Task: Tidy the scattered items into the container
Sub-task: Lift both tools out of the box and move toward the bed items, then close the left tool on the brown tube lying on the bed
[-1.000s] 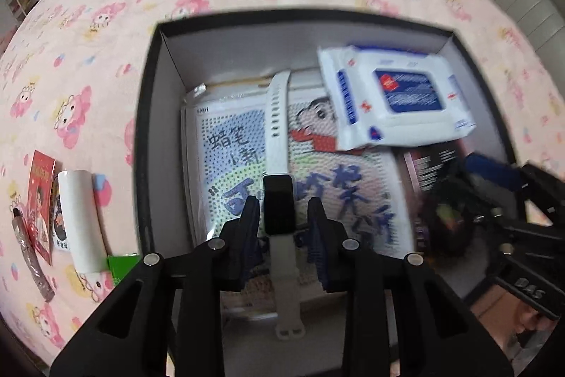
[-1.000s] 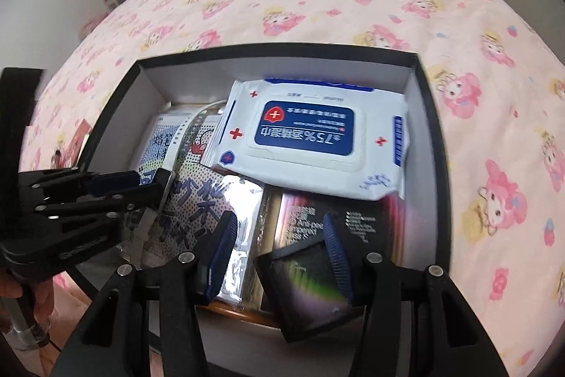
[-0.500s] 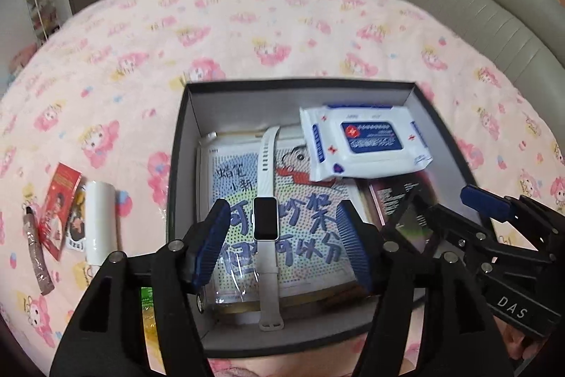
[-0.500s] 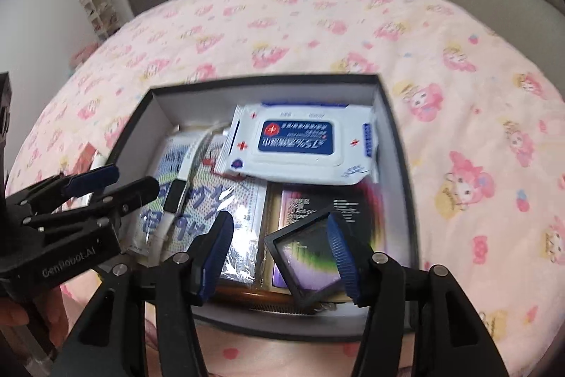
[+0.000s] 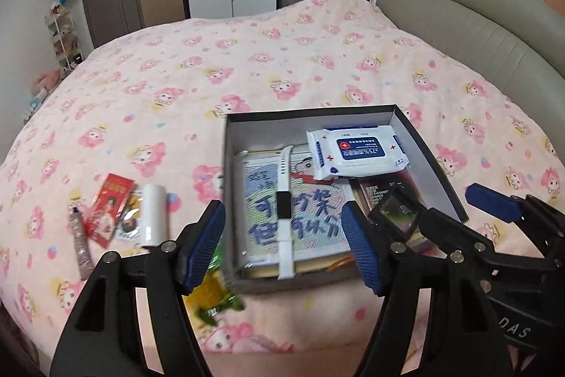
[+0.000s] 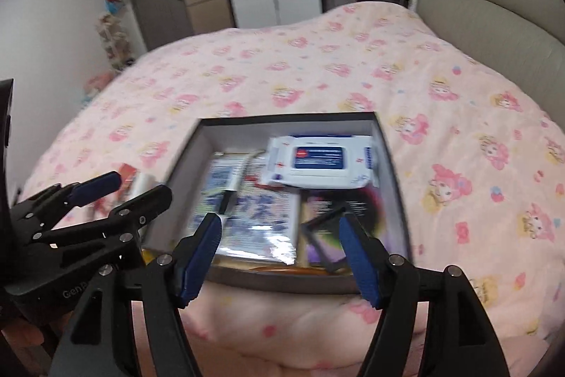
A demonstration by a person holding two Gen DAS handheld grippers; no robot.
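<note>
The dark rectangular cardboard box point(image 5: 429, 151) looks matt, its inside walls plain pale card. In it, the white plastic wipes pack point(image 5: 356, 152) and clear film-wrapped printed sheet point(image 5: 293, 211) shine glossy. The pink cartoon-print blanket point(image 5: 247, 66) looks soft, fuzzy cloth.

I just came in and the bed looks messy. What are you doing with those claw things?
Someone is tidying scattered things into the black box on the bed. The wipes pack and the white watch already lie inside. Both the left hand-held gripper and the right hand-held gripper are open and empty. The white tube and red packet wait outside.
</note>
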